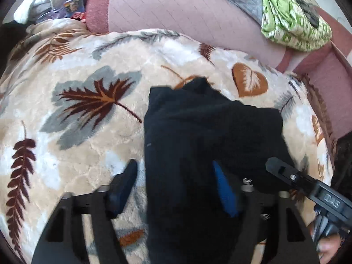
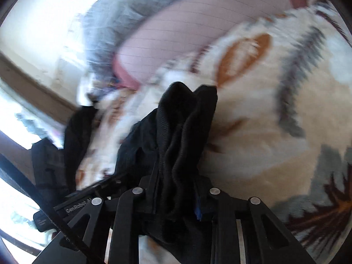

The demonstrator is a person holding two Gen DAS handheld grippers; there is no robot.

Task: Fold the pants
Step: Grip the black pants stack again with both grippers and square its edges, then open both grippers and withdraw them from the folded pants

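Black pants (image 1: 211, 136) on leaf-print blanket (image 1: 92, 158), pink sofa (image 1: 180, 11) behind.

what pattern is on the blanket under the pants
Cream blanket with brown, grey and orange leaf prints; clearest in the left wrist view.

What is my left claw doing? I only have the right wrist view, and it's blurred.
Observer: The left claw is open, with its fingers on either side of the black pants.
Operator: Are the pants spread out there?
Observer: Mostly. They lie broad across the leaf-print blanket, not bunched as in your view.
Operator: Is there anything past the far end?
Observer: A green cloth lies beyond the blanket, apart from the pants.
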